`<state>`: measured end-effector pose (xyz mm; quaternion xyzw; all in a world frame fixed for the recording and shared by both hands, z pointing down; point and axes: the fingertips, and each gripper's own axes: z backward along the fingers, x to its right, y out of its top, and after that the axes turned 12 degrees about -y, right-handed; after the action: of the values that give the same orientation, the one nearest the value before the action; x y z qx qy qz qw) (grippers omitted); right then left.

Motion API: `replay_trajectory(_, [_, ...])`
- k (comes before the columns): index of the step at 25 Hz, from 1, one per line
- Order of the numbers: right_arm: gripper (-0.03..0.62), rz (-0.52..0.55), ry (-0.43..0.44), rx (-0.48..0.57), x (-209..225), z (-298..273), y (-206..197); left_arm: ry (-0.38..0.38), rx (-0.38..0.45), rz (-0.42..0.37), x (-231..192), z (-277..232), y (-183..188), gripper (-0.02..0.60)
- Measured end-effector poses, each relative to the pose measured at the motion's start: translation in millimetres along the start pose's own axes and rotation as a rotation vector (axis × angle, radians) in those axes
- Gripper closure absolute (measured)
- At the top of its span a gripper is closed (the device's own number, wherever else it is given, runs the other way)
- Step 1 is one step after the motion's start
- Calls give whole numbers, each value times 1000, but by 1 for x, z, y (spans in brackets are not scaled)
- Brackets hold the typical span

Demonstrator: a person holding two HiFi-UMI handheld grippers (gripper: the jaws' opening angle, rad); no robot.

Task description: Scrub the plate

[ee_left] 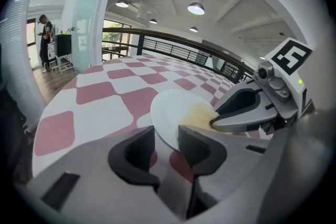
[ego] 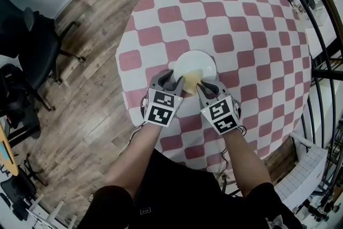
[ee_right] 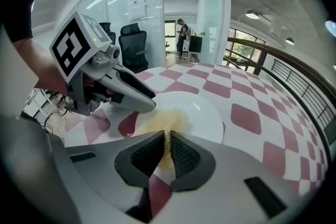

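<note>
A white plate [ego: 201,61] lies on the pink-and-white checked round table [ego: 214,8], near its front edge. My right gripper [ego: 202,86] is shut on a thin yellow scrub pad [ee_right: 163,120], which lies on the plate's near part [ee_right: 205,113]. My left gripper [ego: 172,79] stands open at the plate's left near rim. In the left gripper view the rim [ee_left: 173,110] runs through the gap between its jaws [ee_left: 167,139], and neither pad presses on it. That view also shows the right gripper [ee_left: 215,122] with the yellow pad [ee_left: 199,115] at its tip.
Black office chairs [ego: 32,45] stand on the wood floor to the left. A dark railing [ego: 321,35] curves past the table's right side. The table's edge is just below the grippers. A person [ee_left: 46,42] stands far off by glass walls.
</note>
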<state>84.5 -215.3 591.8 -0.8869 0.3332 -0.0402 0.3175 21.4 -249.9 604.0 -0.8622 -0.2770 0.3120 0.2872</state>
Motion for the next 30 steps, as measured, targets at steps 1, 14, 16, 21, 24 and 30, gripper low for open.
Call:
replay_trajectory(1, [549,6,-1,-1,4,2,-3,3,3,-3,0,0,1,444])
replay_trajectory(14, [549,-33,-297,-27,120,11,-23,17,16,-27,1,1,1,443])
replay_trajectory(16, [551,-150,-309,64,128,22,-4,15,18,-27,2,0,1,443])
replay_trajectory(21, [551,-149,-42,157,53,9,48,19,25,-38,2,1,2,445])
replay_trajectory(24, [551,-35,71,64,7,-20,43,23,26,-36,3,1,2,445])
replay_trajectory(30, [550,113,1,31,13,-46,48,39,30,-56,2,1,4,446])
